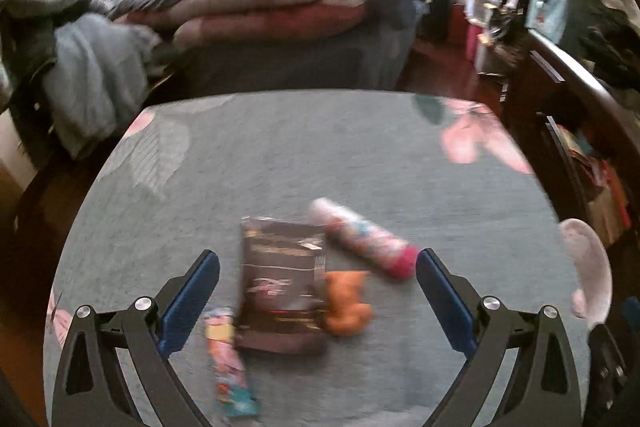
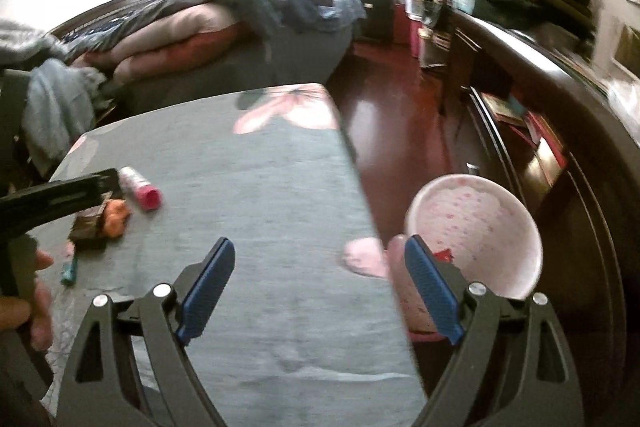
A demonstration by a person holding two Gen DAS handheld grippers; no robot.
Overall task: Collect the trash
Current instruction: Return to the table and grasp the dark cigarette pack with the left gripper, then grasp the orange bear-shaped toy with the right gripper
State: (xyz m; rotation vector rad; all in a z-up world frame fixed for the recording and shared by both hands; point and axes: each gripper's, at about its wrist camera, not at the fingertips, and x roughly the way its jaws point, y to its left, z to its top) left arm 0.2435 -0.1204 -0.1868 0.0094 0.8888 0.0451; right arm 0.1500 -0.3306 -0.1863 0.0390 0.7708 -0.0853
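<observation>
Both our tools are released, nothing between the fingers. Left tool point(image 1: 318, 267) hovers over the trash cluster on the table point(image 1: 280, 163), which wears a grey cloth with pink flowers. Right tool point(image 2: 318, 255) sits over the table's right edge, beside the bin point(image 2: 472, 231).

Landmark: the dark brown packet point(image 1: 282, 283), flat, glossy, with pale print we can't read through the blur.
- Orange crumpled lump point(image 1: 346, 307) touches the packet's right edge.
- Pink-and-white bottle point(image 1: 362, 239) lies on its side just right of the packet and behind it, magenta cap pointing toward the right finger.
- Colourful wrapper point(image 1: 230, 363), yellow-pink with a teal end, lies just left of the packet, near its front corner.

From the right wrist view the same cluster sits far left on the table: packet point(image 2: 90, 227), orange lump point(image 2: 116, 217), bottle point(image 2: 140, 187), wrapper end point(image 2: 69, 273), with the left tool's black body above them.

Bin is pale pink, spotted inside, round, standing on the red-brown floor point(image 2: 392, 115) off the table's right side, well apart from the packet. Something red point(image 2: 444, 255) lies inside it; can't tell what.
</observation>
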